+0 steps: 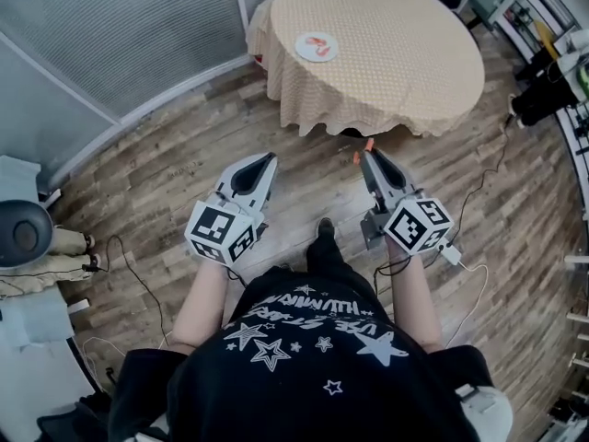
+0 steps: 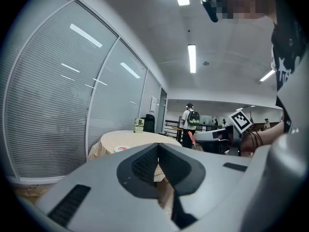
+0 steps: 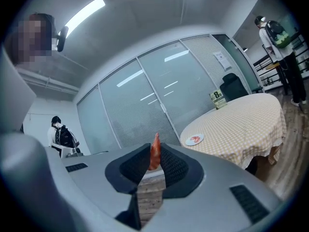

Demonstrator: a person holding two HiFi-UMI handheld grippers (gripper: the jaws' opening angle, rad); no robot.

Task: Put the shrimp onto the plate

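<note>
A white plate [image 1: 316, 46] with one orange shrimp on it lies on the round table [image 1: 405, 63], which has a beige checked cloth. I stand on the wooden floor short of the table. My right gripper [image 1: 367, 152] is shut on another orange shrimp [image 1: 368, 144], whose tip pokes up between the jaws. In the right gripper view, that shrimp [image 3: 154, 151] stands upright in my right gripper [image 3: 154, 159], with the plate [image 3: 194, 139] far ahead. My left gripper [image 1: 269, 159] is shut and empty. In the left gripper view, my left gripper [image 2: 158, 151] points at the table and the plate [image 2: 122, 148].
A small numbered sign [image 3: 218, 98] stands at the table's far side. Cables [image 1: 138, 284] trail over the floor, shelving [image 1: 552, 26] lines the right side, and a grey appliance [image 1: 23, 233] sits at left. A person with a backpack [image 2: 189, 119] stands far off.
</note>
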